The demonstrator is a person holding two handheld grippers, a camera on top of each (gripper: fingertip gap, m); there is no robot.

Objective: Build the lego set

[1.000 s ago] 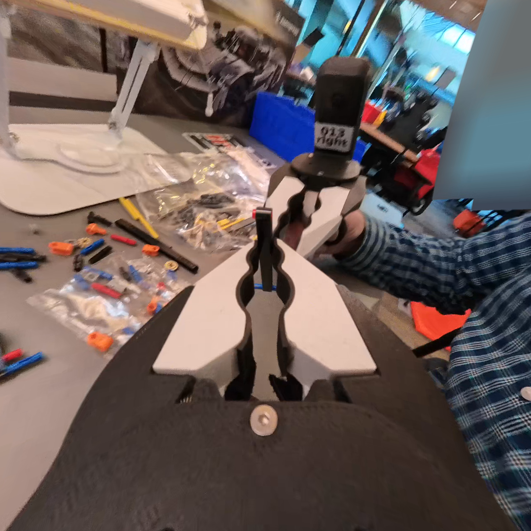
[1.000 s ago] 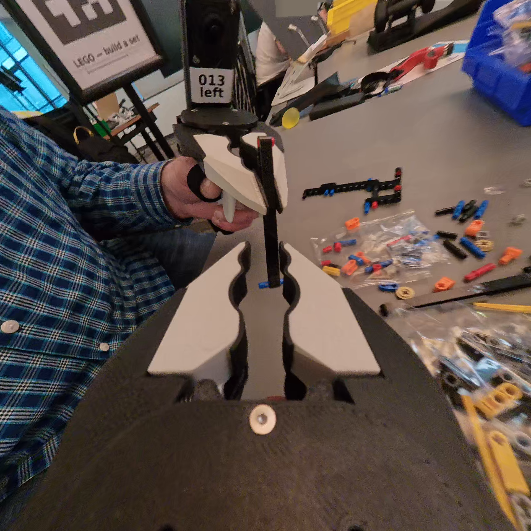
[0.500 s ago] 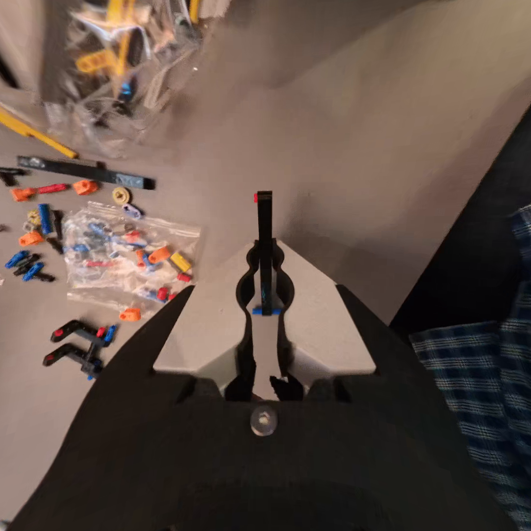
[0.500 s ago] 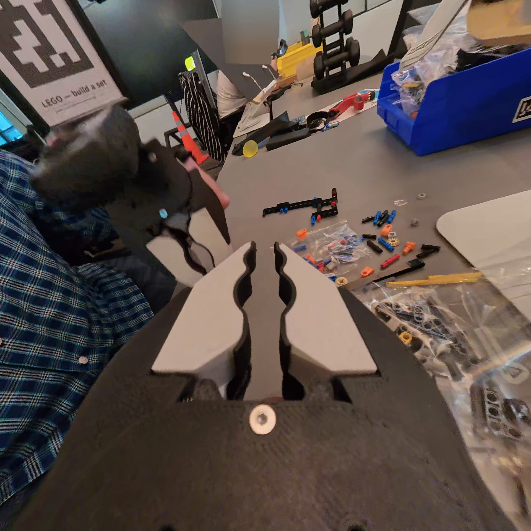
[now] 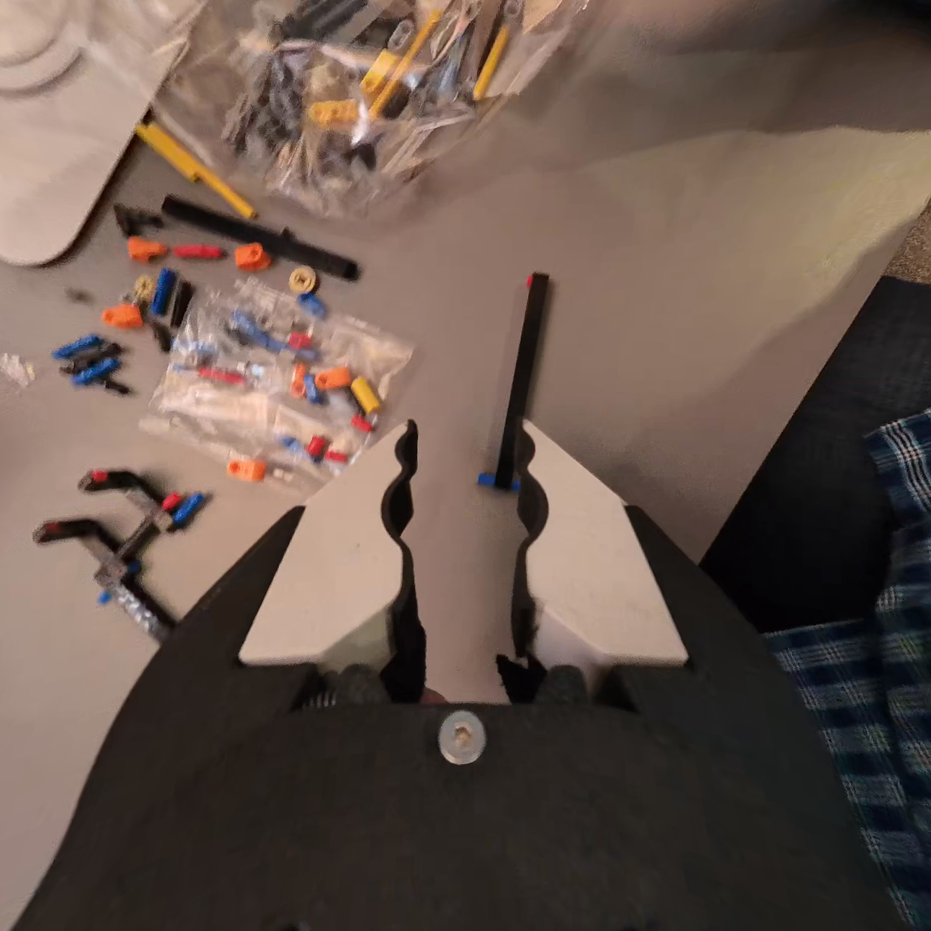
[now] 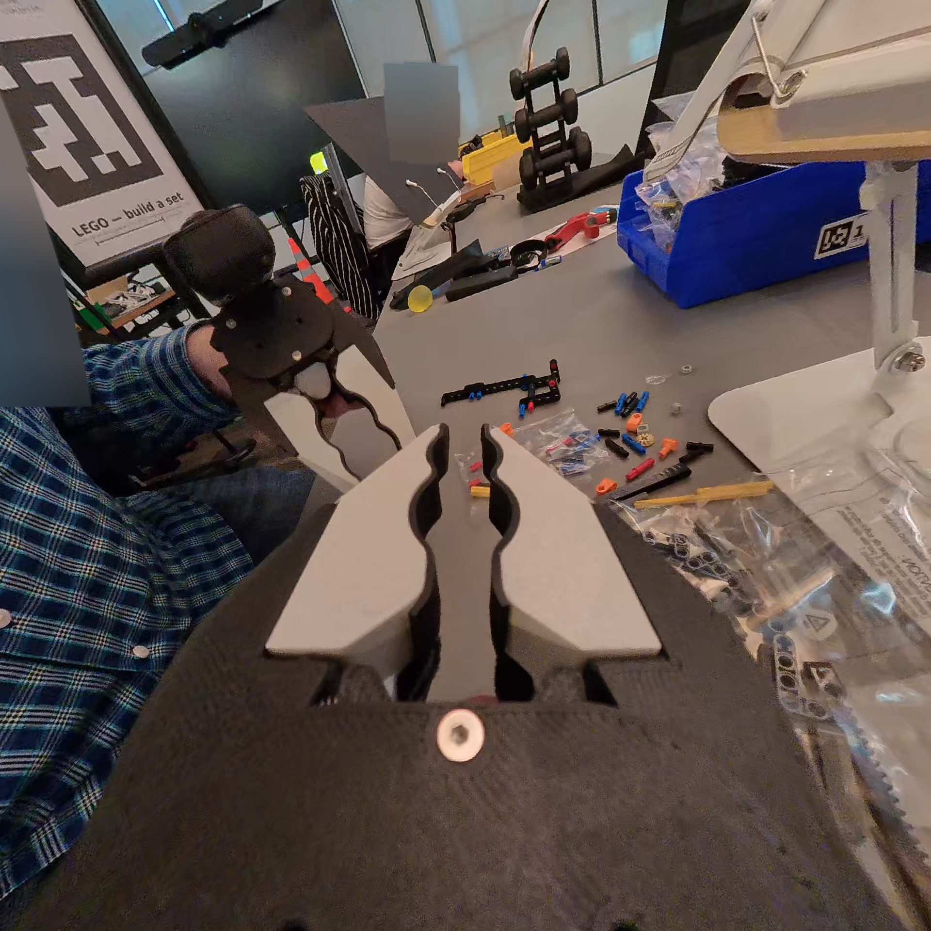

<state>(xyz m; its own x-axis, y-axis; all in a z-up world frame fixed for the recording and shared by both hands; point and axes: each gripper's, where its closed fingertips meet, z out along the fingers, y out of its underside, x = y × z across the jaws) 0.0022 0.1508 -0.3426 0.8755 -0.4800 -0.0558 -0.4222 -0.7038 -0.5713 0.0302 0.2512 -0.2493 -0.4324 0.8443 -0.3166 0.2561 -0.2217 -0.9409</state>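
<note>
A black beam (image 5: 521, 383) with a blue pin at its near end and a red pin at its far end lies on the grey table, right beside my left gripper's right finger (image 5: 579, 529). My left gripper (image 5: 466, 428) is open and holds nothing; it also shows in the right wrist view (image 6: 378, 463), low at the table's near edge. My right gripper (image 6: 464, 428) is empty, with only a narrow gap between its fingers, and hovers above the table. A partly built black frame (image 5: 116, 529) with red and blue pins lies to the left and also shows in the right wrist view (image 6: 504, 388).
A small bag of pins (image 5: 272, 383) and loose orange, blue and black pieces (image 5: 151, 302) lie on the table. A large parts bag (image 6: 755, 579), a yellow beam (image 6: 705, 493), a white lamp base (image 6: 806, 418) and a blue bin (image 6: 730, 242) stand nearby. The table edge (image 5: 856, 282) is close on the right. Some 15 cm of space lies between my two pairs of fingers.
My left gripper tipped down toward the table, opened and let go of the black beam. My right gripper drew away from the beam and narrowed its gap.
</note>
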